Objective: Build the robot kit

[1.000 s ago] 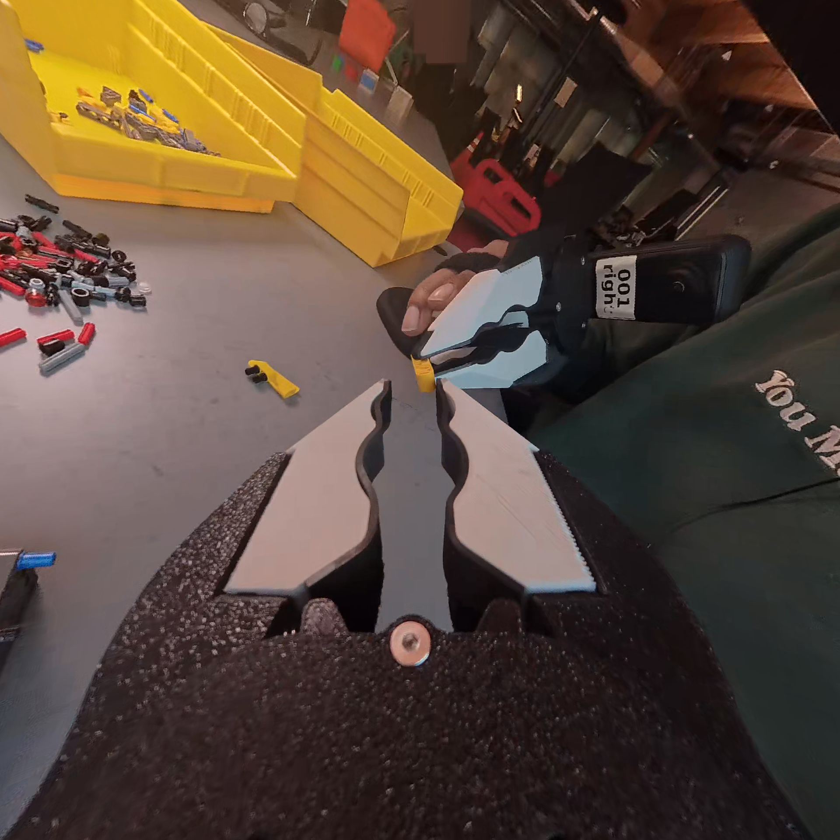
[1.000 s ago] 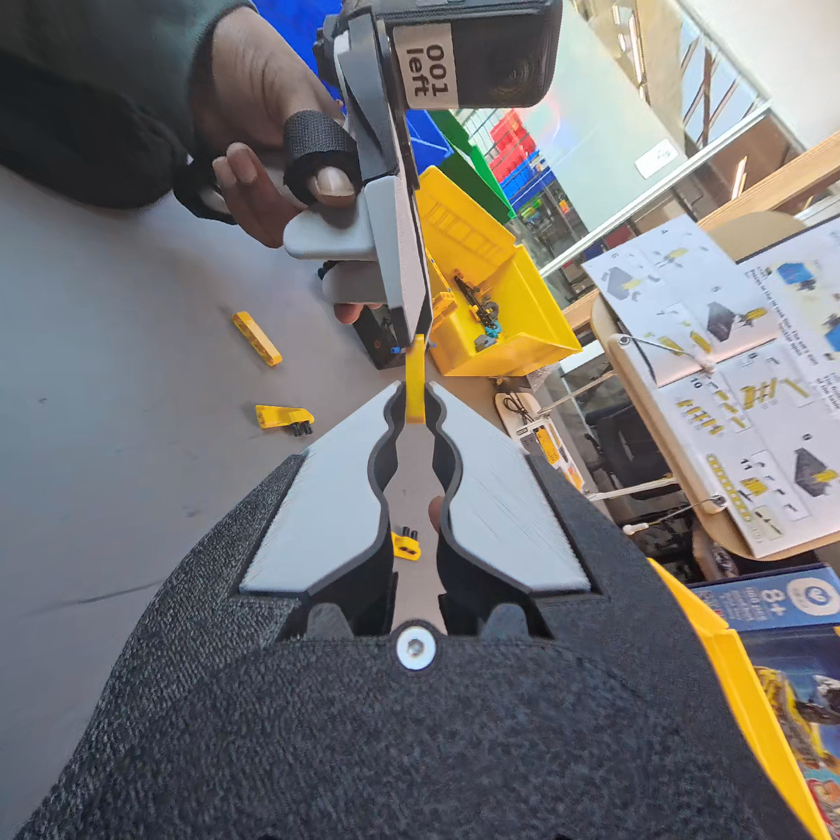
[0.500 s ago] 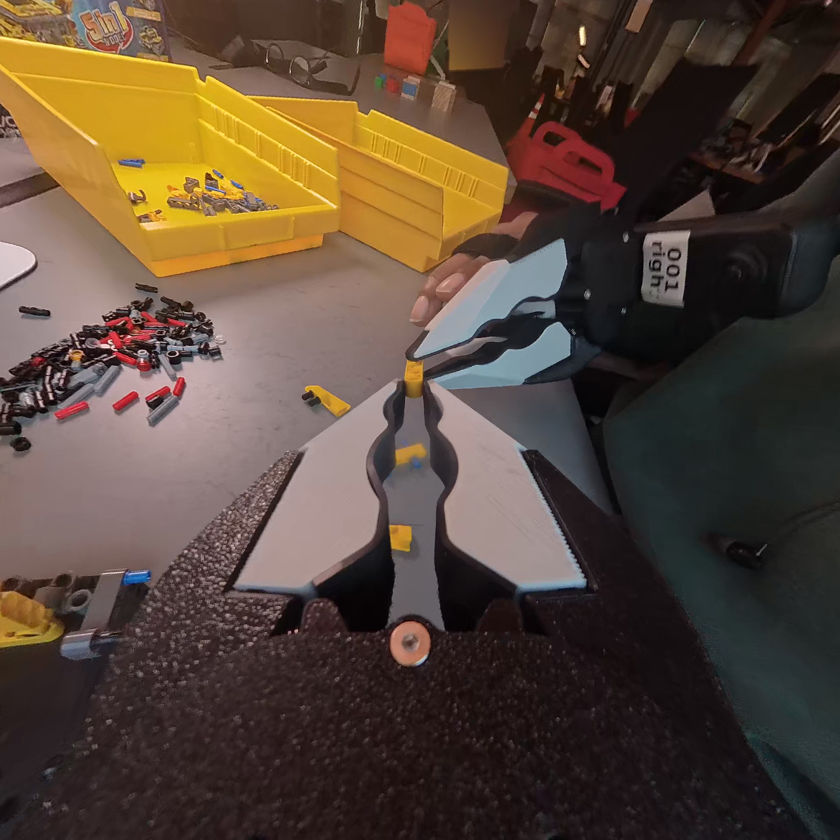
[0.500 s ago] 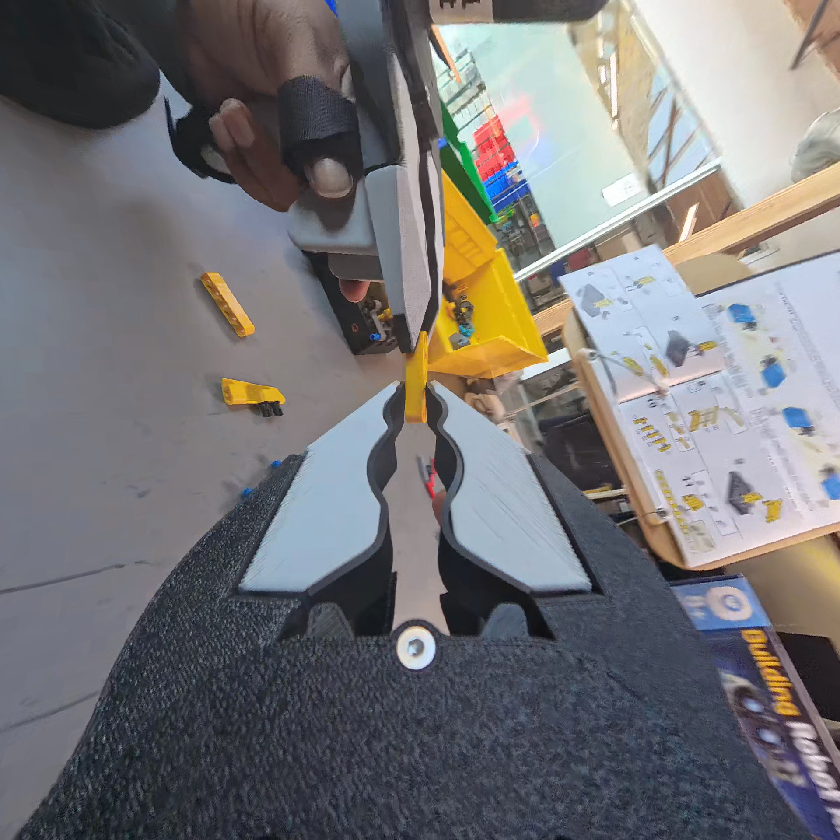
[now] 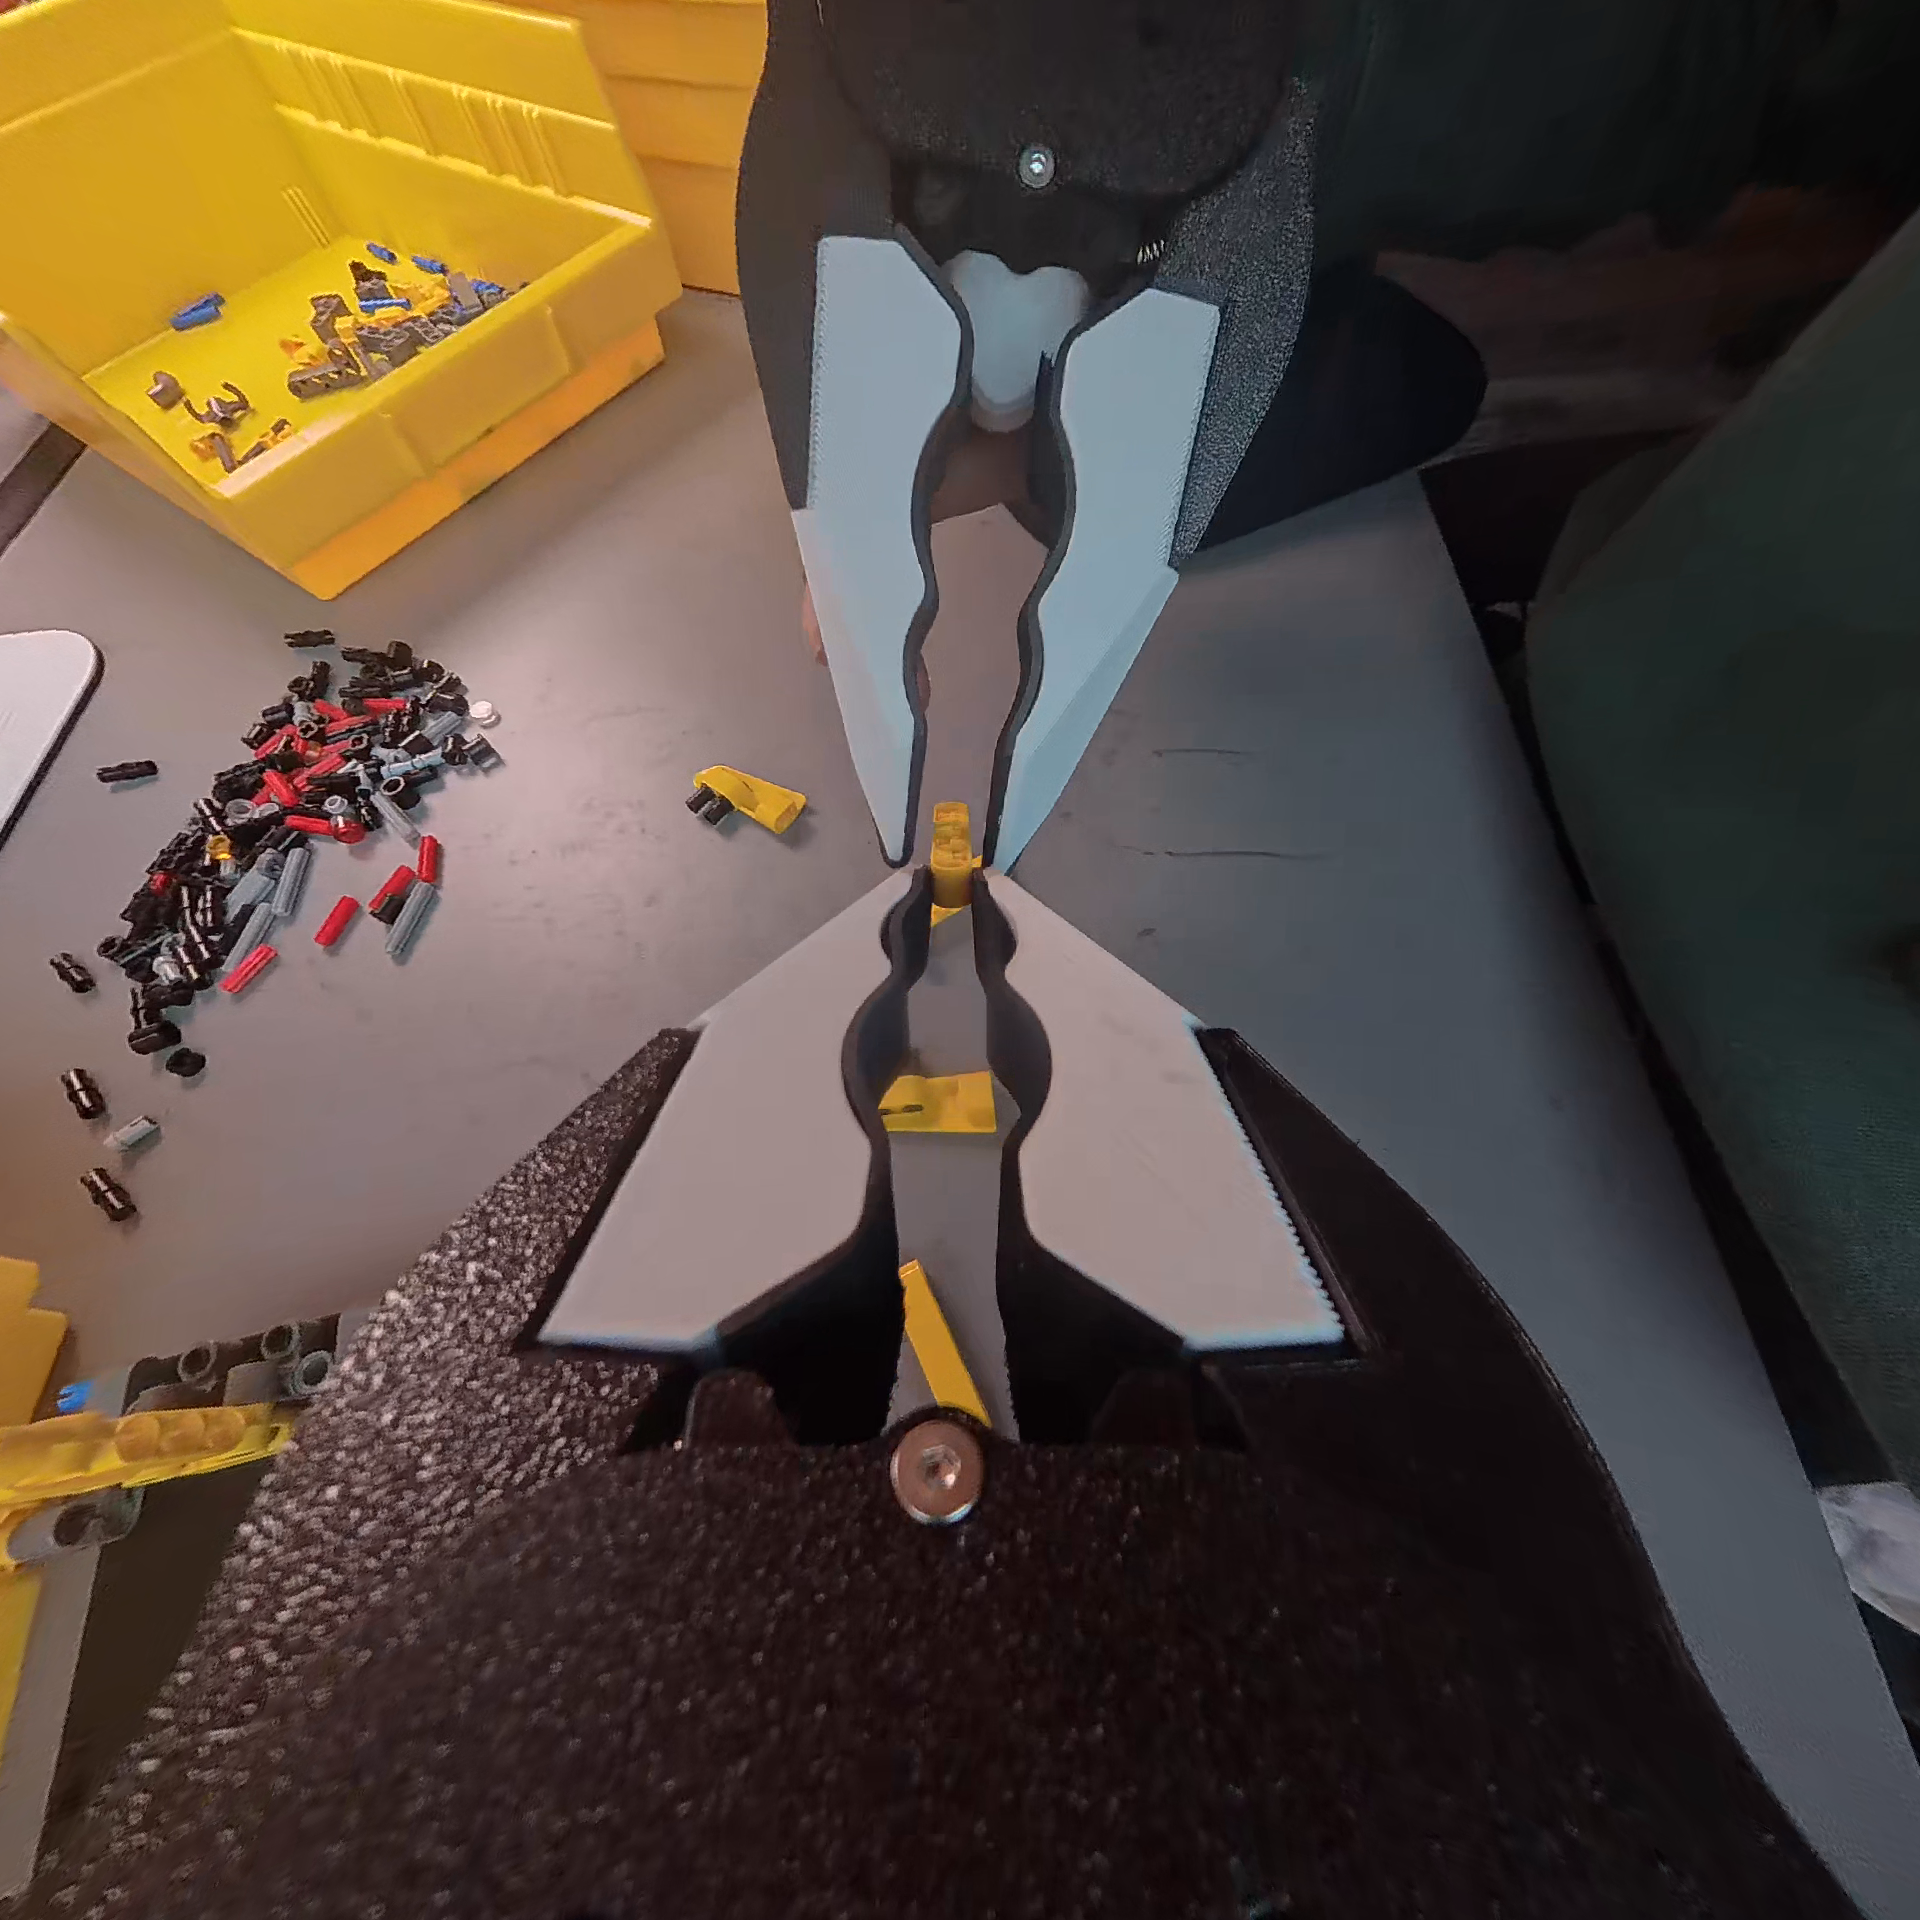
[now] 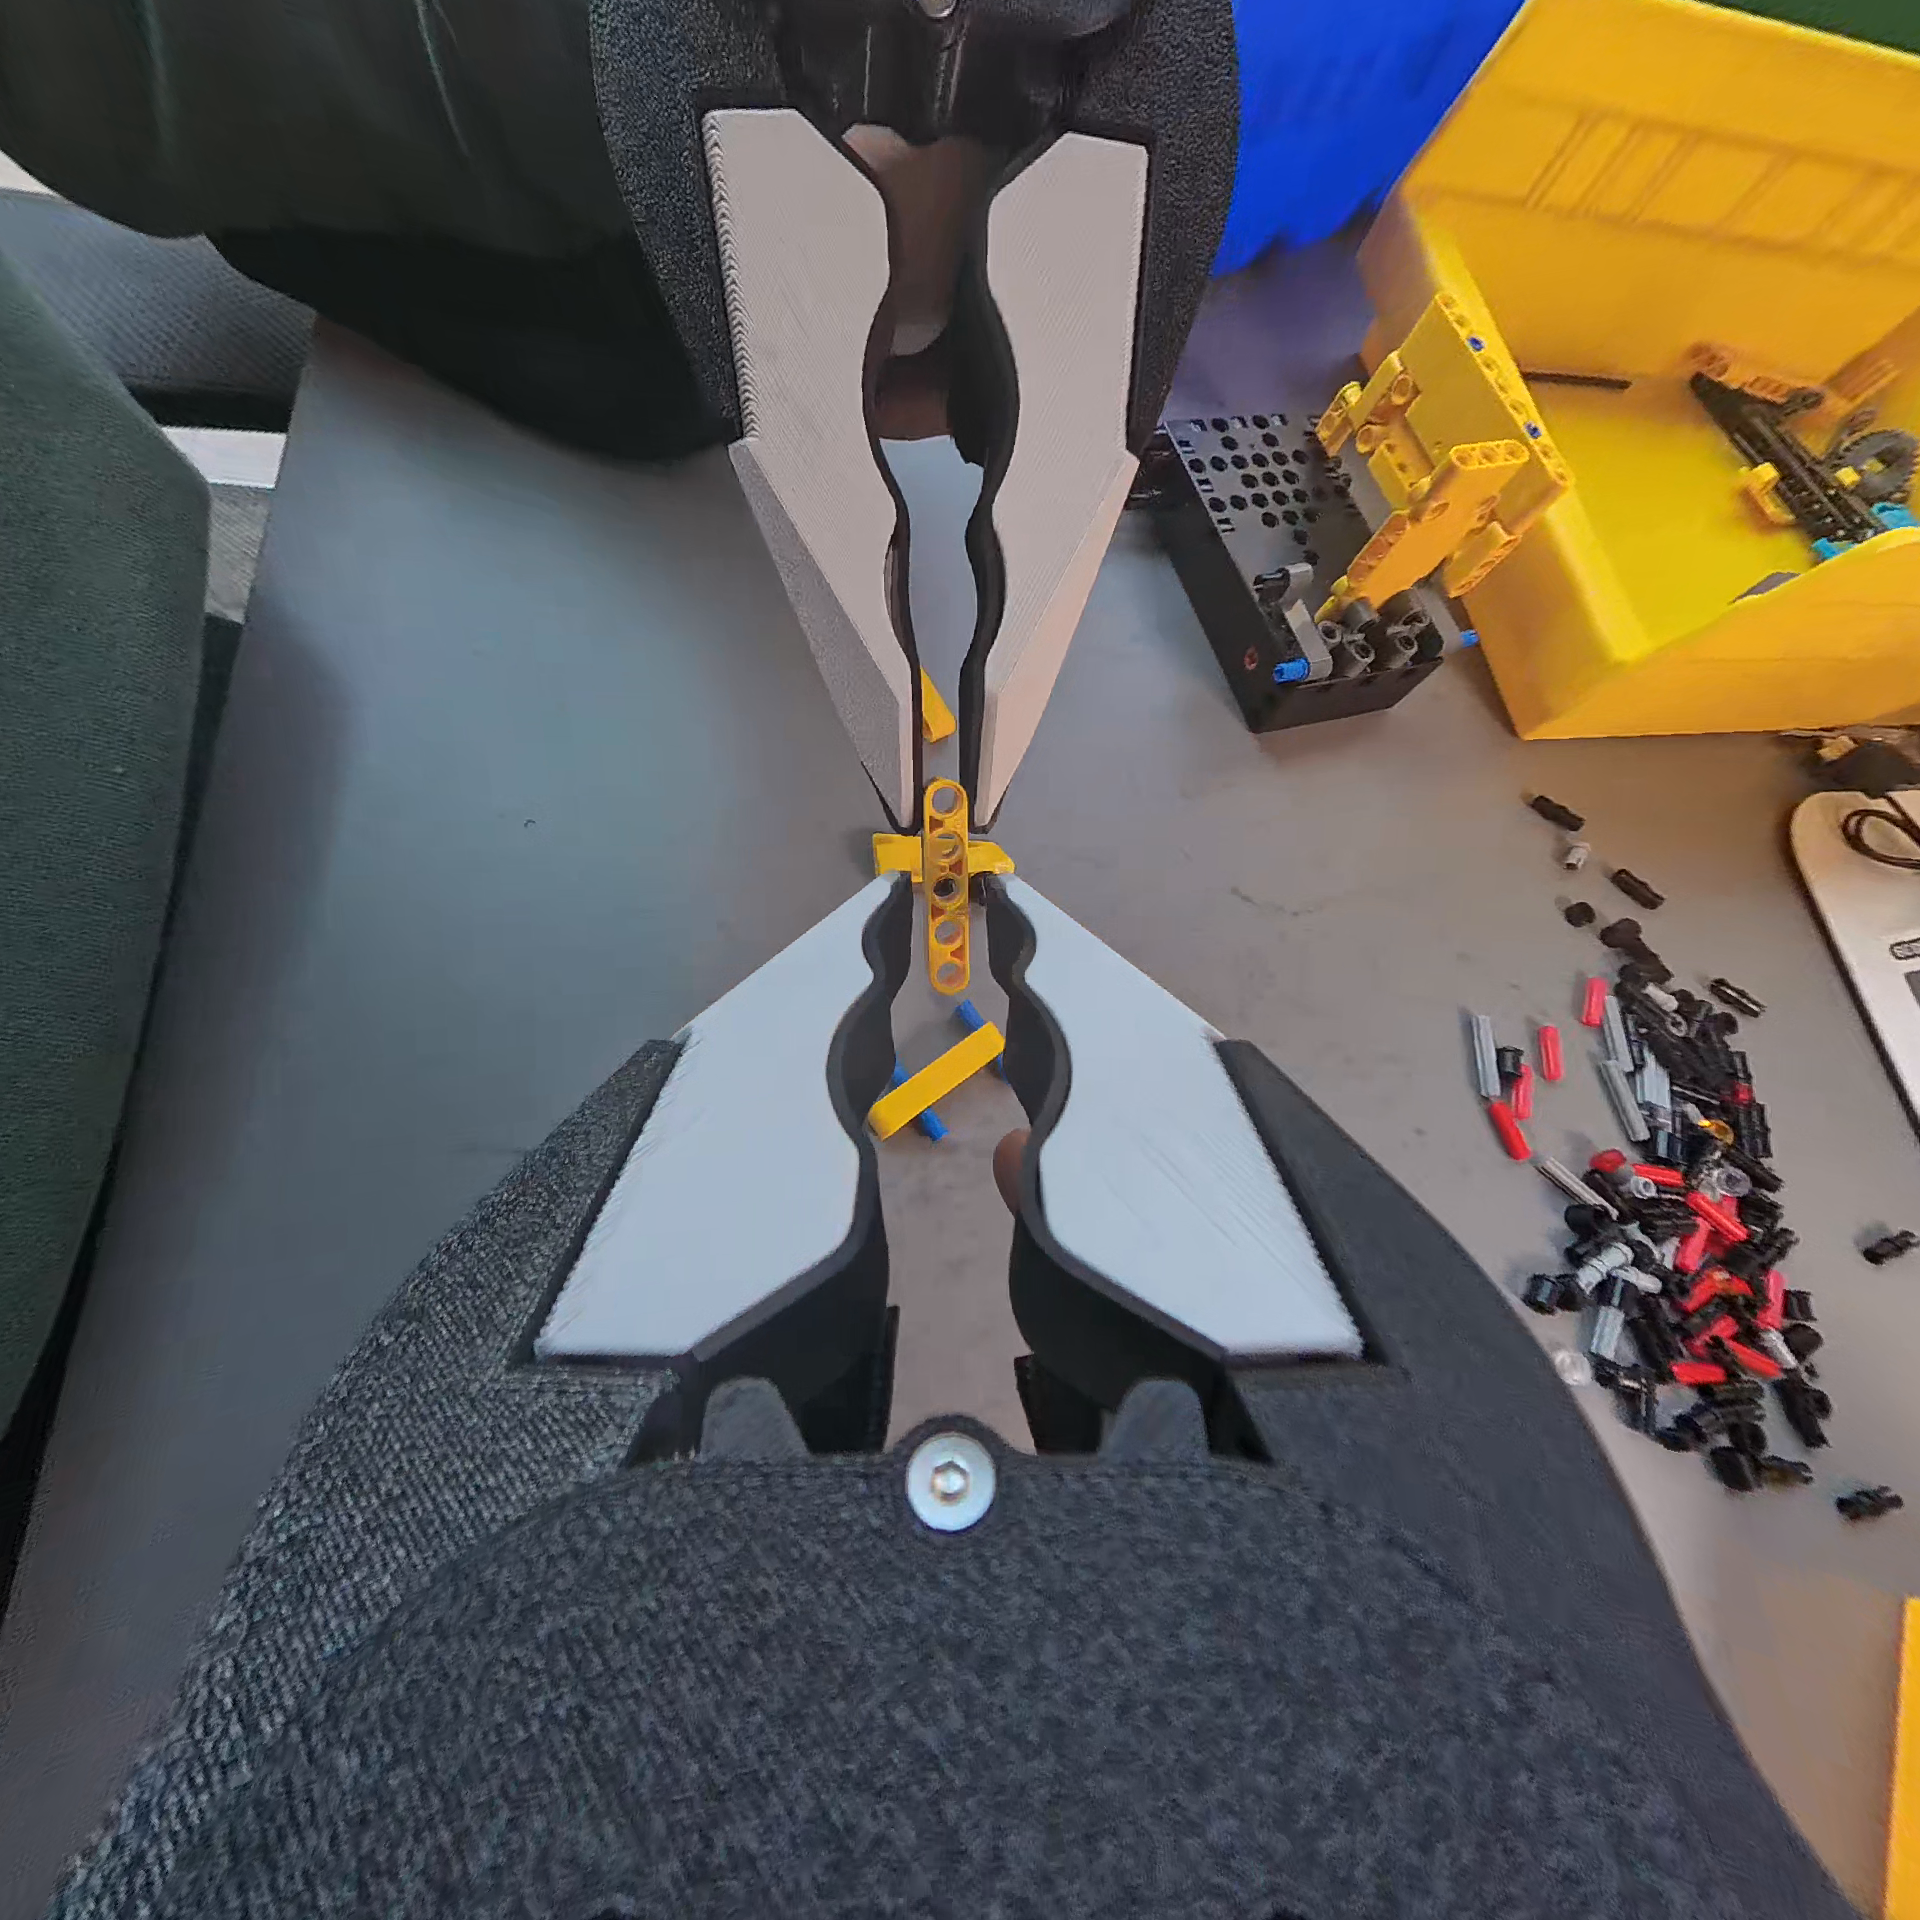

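Above the grey table (image 5: 1299,831) we see both grippers tip to tip, sharing one yellow beam (image 6: 947,883) with holes along it; that beam is our landmark. Going left to right in the left wrist view: far left of the beam lies a pile of small black, red and grey pins (image 5: 281,821), and behind the pile a yellow bin (image 5: 520,343) with loose parts inside. Just left of the beam a yellow angled piece with black pins (image 5: 748,802) lies flat. At the beam, our left gripper (image 5: 948,883) has its jaws nearly closed, pinching the near end of the beam. Our right gripper (image 5: 948,831) comes in from the opposite side, jaws narrowed onto the far end. Both hold the beam clear of the table.

In the right wrist view, left to right: the beam stands edge-on between the jaws of the right gripper (image 6: 943,894), clamped at mid length, with the left gripper (image 6: 943,805) gripping its far tip. Below the beam a yellow bar with blue pins (image 6: 935,1081) lies on the table. Right of the beam sits a black perforated box (image 6: 1247,520) bearing a yellow frame assembly (image 6: 1444,468), then another yellow bin (image 6: 1714,312). Nearer us, right of the beam, the pin pile (image 6: 1673,1247) again.
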Available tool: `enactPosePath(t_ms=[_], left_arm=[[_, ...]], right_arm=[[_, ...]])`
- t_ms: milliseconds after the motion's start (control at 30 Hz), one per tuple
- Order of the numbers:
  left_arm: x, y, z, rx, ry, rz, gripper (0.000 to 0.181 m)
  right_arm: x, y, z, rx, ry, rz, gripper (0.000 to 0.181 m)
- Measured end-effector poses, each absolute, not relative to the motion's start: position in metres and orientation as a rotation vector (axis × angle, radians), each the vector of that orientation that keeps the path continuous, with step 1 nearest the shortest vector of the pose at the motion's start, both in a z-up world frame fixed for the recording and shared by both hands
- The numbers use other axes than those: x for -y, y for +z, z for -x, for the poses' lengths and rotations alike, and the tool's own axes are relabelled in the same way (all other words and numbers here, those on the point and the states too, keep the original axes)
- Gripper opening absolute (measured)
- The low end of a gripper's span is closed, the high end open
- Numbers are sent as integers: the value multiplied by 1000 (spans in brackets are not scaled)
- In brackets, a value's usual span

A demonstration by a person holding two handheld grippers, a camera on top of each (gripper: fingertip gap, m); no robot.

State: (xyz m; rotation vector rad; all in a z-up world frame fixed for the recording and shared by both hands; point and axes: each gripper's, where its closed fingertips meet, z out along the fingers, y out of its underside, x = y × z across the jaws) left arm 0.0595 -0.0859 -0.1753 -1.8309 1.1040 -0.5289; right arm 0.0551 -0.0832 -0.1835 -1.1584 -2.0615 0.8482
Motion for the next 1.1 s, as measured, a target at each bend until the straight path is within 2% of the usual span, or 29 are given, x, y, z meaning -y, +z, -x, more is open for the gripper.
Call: enactPosePath(t_ms=[133,1100], left_arm=[[86,-180,-60,-1111,-547,1846,6],[83,-197,-52,-1102,-585,1926,6]], right_arm=[[86,-189,-53,2087,865,1145,8],[82,-204,-45,2129,916,1143,8]])
